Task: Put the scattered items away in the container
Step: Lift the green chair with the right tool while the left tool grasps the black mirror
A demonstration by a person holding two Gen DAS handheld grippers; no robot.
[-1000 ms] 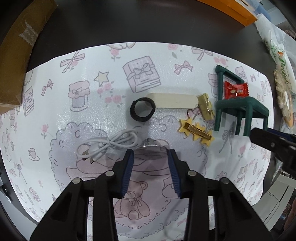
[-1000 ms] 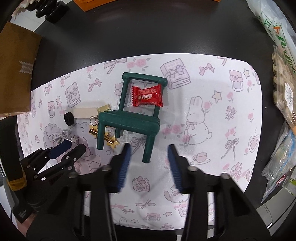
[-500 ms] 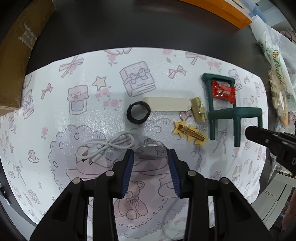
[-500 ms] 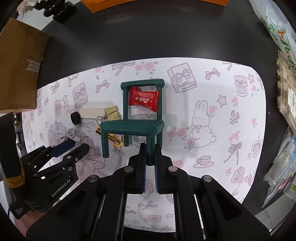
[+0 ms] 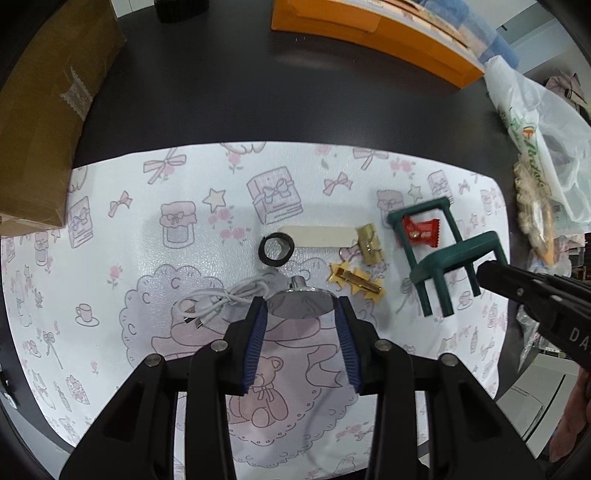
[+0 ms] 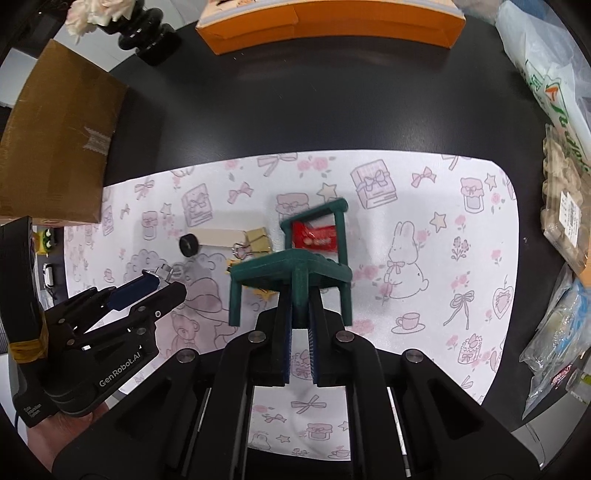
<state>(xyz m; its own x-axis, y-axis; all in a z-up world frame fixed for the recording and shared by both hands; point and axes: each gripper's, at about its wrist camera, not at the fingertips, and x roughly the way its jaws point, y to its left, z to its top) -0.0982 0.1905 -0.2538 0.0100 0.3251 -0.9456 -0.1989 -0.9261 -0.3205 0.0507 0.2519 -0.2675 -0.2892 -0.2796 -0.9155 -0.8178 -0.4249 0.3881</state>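
My right gripper [image 6: 301, 317] is shut on one leg of a small green toy chair [image 6: 291, 269], which hangs tilted above the patterned mat [image 6: 424, 192]. A red candy packet [image 6: 314, 236] shows through the chair's back. In the left wrist view the chair [image 5: 458, 254] is at the right, with the right gripper [image 5: 484, 271] at its legs. My left gripper [image 5: 299, 332] is shut on a shiny round metal piece [image 5: 299, 302]. On the mat lie a white cable [image 5: 221, 299], a black ring [image 5: 276, 251], a cream strip [image 5: 317, 236], a gold binder clip [image 5: 369, 240] and a gold star hair clip [image 5: 356, 282].
A brown cardboard box [image 5: 48, 110] stands at the far left and an orange box [image 5: 369, 33] at the back of the dark table. Plastic bags [image 5: 535, 129] crowd the right edge. A black vase [image 6: 144, 29] stands behind the cardboard box.
My right gripper went from open to shut on the chair's leg, and the chair has since come up off the mat and tilted. My left gripper keeps its hold on the metal piece.
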